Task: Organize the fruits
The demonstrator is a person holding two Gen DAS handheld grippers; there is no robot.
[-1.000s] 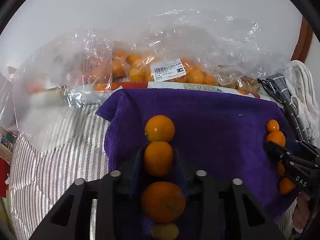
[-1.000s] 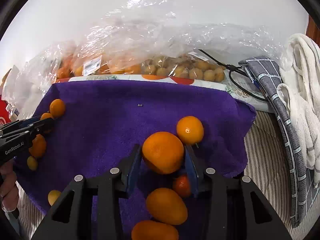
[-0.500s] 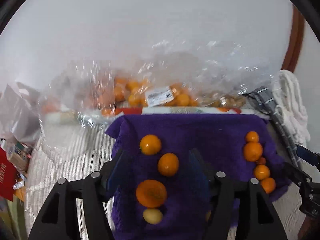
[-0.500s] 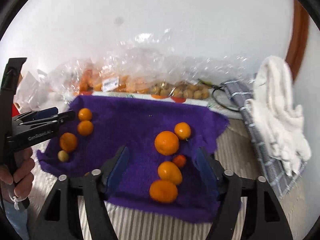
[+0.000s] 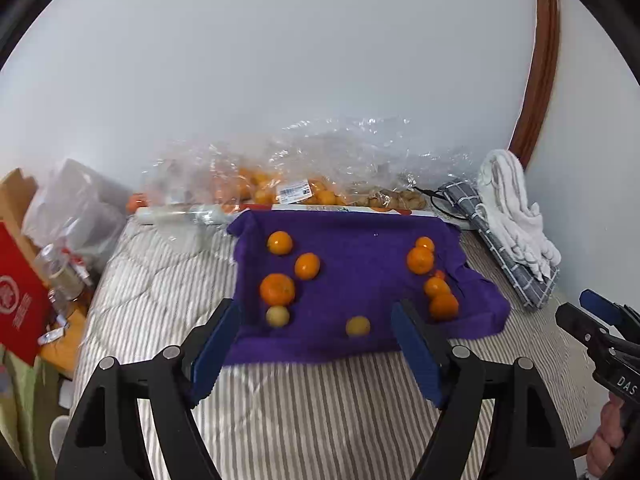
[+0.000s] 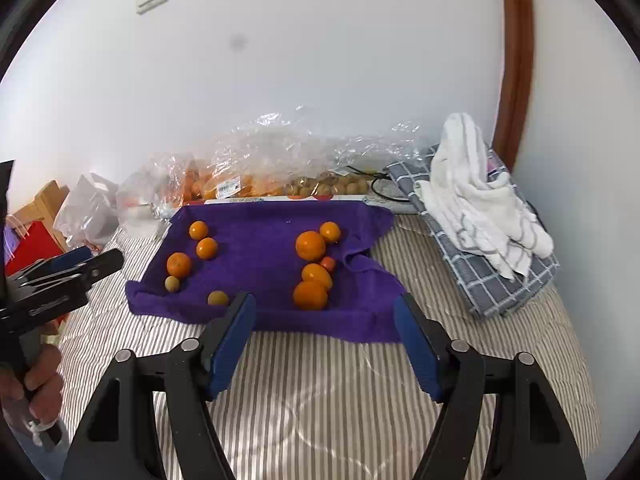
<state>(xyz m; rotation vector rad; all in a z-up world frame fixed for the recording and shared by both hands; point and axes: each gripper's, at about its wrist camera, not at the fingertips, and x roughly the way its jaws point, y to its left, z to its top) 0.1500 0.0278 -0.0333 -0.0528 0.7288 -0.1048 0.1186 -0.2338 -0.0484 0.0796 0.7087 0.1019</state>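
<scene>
Two loose columns of fruit lie on the purple towel [image 6: 260, 256] in my right wrist view, each with its long axis running from the lower edge of the towel up toward the wall. In the left column [image 6: 192, 254] I see three glossy orange citrus and a small dull yellowish fruit at its lower end, with one more yellowish fruit [image 6: 218, 298] apart, lower and to the right. In the right column [image 6: 314, 266] there are four orange citrus, the largest second from the top, plus a small reddish fruit [image 6: 328, 263] tucked against its right side. The towel sits in the middle of the frame on a striped bedcover [image 6: 320, 384], with clear plastic bags of fruit [image 6: 256, 176] behind it along the wall and a white towel [image 6: 476, 196] on a grey checked cloth [image 6: 496, 280] at the right. My left gripper [image 5: 316, 354] and right gripper [image 6: 324, 344] hang above the bedcover, well short of the fruit; their jaws have just been opening and stand wide apart with nothing between them.
</scene>
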